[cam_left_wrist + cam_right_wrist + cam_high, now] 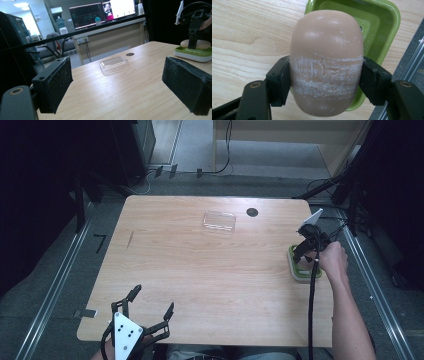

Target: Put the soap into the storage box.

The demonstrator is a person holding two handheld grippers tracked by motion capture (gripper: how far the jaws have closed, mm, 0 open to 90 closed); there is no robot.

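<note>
Clear lid (219, 221) on wooden table (200, 270)

Tan soap (326, 62) w/ white streaks, green dish (384, 27), black jaws.

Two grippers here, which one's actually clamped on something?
The right gripper: its jaws press both sides of the tan soap bar over the green dish. The left gripper stands open over bare table.

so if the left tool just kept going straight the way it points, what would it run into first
Probably the clear plastic lid lying on the table. In the left gripper view it sits roughly on the line between the open jaws of the left tool, with only bare wood before it. Depth is hard to judge, so it might pass just above.
</note>
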